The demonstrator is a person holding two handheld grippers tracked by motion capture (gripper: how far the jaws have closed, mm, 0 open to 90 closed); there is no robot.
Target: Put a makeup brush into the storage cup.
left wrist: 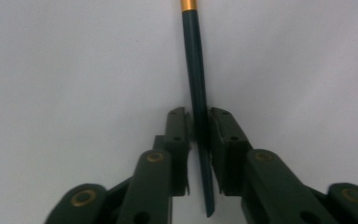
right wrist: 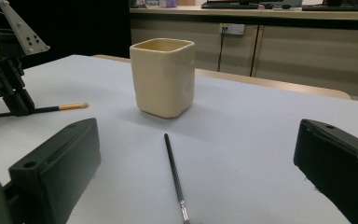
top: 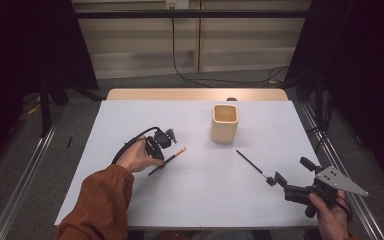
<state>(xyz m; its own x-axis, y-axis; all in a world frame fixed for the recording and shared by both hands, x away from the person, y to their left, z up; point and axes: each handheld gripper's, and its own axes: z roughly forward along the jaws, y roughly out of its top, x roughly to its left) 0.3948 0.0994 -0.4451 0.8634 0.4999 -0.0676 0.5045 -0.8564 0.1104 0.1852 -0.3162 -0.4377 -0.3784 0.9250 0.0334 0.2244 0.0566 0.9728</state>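
The brush point(left wrist: 195, 70), lying on the table point(top: 130, 200) left of the cup point(top: 224, 123), is pinched mid-handle by the left gripper point(left wrist: 199, 126); light, thin, likely to swivel. The right gripper point(right wrist: 191, 186) is spread wide, holding nothing

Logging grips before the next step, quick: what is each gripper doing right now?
Left gripper: closed on the dark handle of the orange-banded brush.
Right gripper: open, holding nothing; thin black brush lies between its jaws.
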